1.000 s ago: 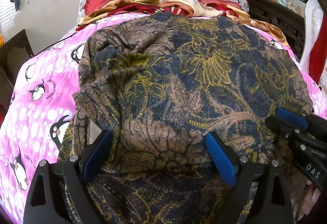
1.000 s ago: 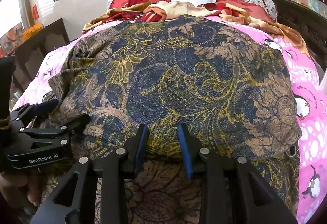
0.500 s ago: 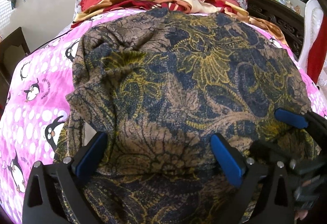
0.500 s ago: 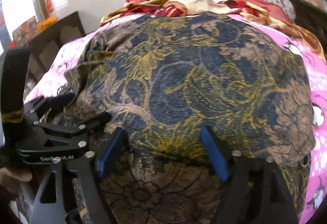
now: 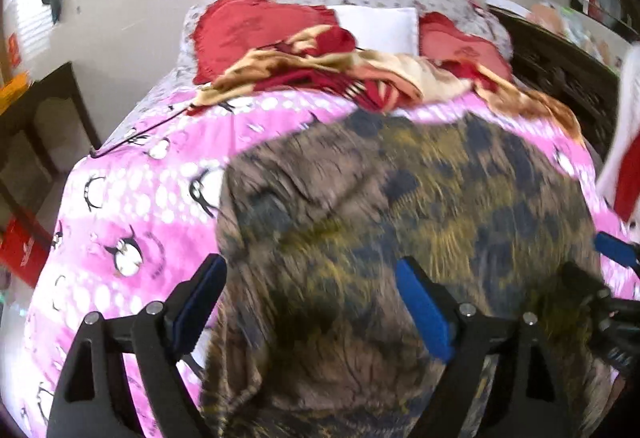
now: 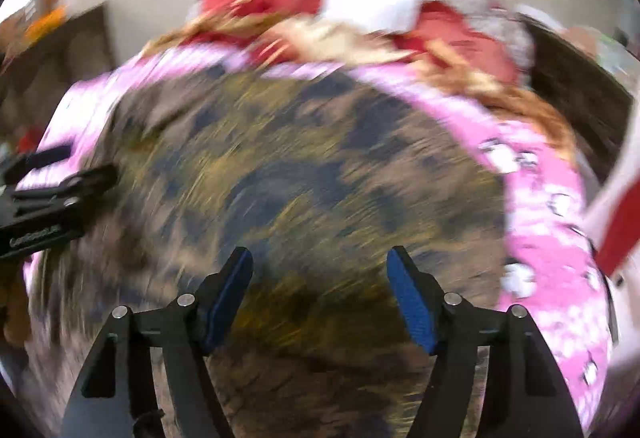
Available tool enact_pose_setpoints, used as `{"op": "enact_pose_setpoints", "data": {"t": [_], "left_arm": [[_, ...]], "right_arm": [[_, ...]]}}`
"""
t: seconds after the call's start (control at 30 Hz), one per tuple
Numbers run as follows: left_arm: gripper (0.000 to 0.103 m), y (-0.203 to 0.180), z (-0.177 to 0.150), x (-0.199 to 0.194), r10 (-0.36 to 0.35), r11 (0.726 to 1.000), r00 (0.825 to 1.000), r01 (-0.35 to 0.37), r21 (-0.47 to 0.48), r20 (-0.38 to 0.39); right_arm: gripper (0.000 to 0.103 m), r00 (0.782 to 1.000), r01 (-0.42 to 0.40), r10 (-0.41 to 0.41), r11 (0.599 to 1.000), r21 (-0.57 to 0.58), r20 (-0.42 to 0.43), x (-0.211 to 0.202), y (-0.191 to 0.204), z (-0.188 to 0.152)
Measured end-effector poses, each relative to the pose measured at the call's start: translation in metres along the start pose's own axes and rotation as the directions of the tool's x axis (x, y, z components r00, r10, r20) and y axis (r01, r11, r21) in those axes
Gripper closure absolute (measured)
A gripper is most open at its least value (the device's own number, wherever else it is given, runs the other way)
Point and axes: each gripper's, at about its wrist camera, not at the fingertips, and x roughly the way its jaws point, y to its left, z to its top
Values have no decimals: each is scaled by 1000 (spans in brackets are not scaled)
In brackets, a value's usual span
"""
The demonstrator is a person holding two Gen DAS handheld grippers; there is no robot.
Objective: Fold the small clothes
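Since earlier: right gripper (image 6: 320, 294) released, both pulled back. Left gripper (image 5: 312, 302) also agape above garment (image 5: 400, 218). I regrasp near hem, evenly.

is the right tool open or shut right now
Open. The right tool has its two blue pads wide apart over the patterned cloth, with nothing pinched between them.

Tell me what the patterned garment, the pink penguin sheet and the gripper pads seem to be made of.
Patterned garment: thin, soft woven cloth, matte; it drapes and wrinkles. Pink penguin sheet: printed fabric, likely cotton or polyester, matte. Left gripper pads: blue, probably rubber or plastic, on black rigid fingers with metal pins.
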Motion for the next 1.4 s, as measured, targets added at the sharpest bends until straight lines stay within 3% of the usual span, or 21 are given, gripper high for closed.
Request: {"op": "enact_pose_setpoints", "data": {"t": [0.07,0.23,0.47,0.87,1.17,1.23,1.33,1.4], "left_arm": [[14,-2,16,-4,31,1000,1000,-31,4,2],[13,-15,42,-29,68,994,993,-75,73,94],[13,-23,30,-32,58,994,993,-67,82,106],[13,-26,26,-47,28,997,993,-35,64,112],[13,-19,38,-83,-1,999,989,-6,45,149],[13,-17,36,-99,-57,996,987,46,77,150],[11,-5,24,-127,-155,972,977,125,200,143],[9,11,10,-141,-189,953,976,156,260,105]], "right_arm": [[37,997,68,-71,995,78,37,-16,-12,15],[38,974,184,-198,975,128,107,-46,-21,39],[43,949,262,-291,943,204,124,-61,-41,30],[43,943,279,-309,937,213,127,-75,-38,25],[43,934,279,-319,933,229,162,-110,-45,31],[43,936,271,-310,937,219,168,-117,-44,30],[43,942,251,-276,957,143,189,-133,-38,23],[43,967,184,-190,982,49,170,-140,-33,13]]}}
